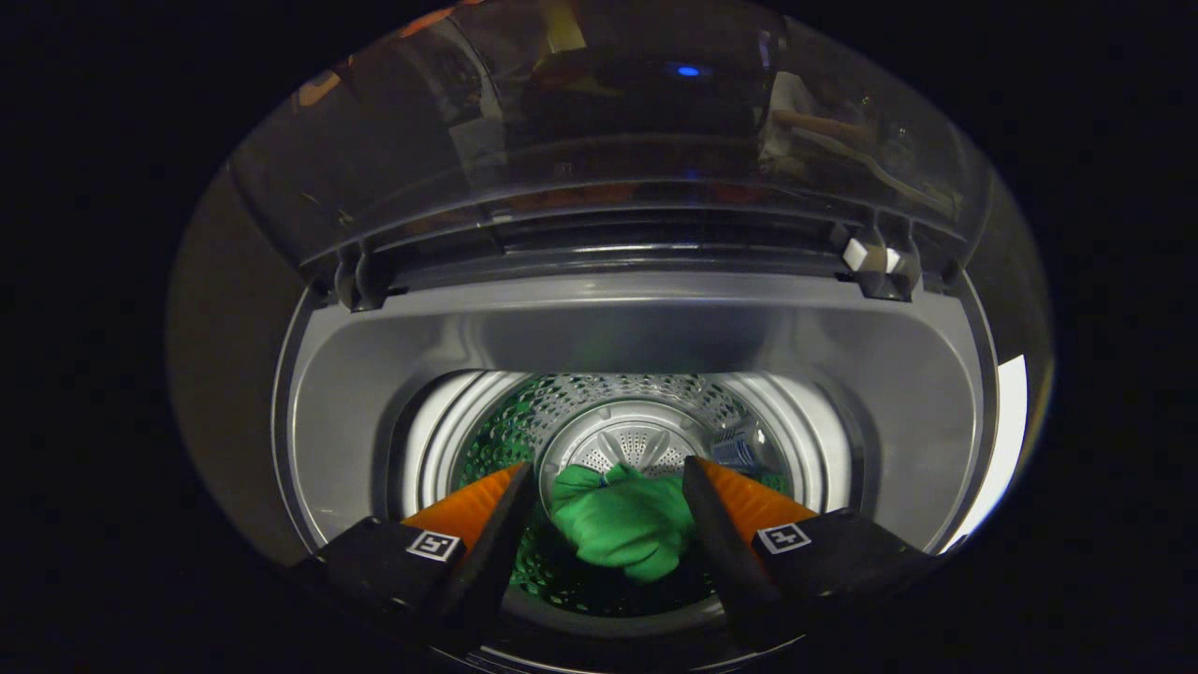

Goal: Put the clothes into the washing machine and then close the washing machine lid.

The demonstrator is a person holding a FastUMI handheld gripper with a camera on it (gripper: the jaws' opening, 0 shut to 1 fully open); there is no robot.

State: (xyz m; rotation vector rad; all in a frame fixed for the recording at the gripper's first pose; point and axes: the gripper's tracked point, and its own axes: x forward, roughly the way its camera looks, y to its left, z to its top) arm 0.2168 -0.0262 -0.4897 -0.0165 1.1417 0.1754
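Cloth (pixel 621 524) lies between parted gripper (pixel 608 482) fingers.

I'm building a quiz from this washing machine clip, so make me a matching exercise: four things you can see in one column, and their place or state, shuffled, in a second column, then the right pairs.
Column one:
1. green garment
2. transparent lid
3. gripper
4. perforated drum

Column two:
A. raised upright behind the tub opening
B. lying bunched down in the drum, seen between the fingers
C. fingers spread apart, pressing on nothing, above the tub opening
D. shiny wall ringing the pulsator, tinted by green reflections

Pairs: 1-B, 2-A, 3-C, 4-D
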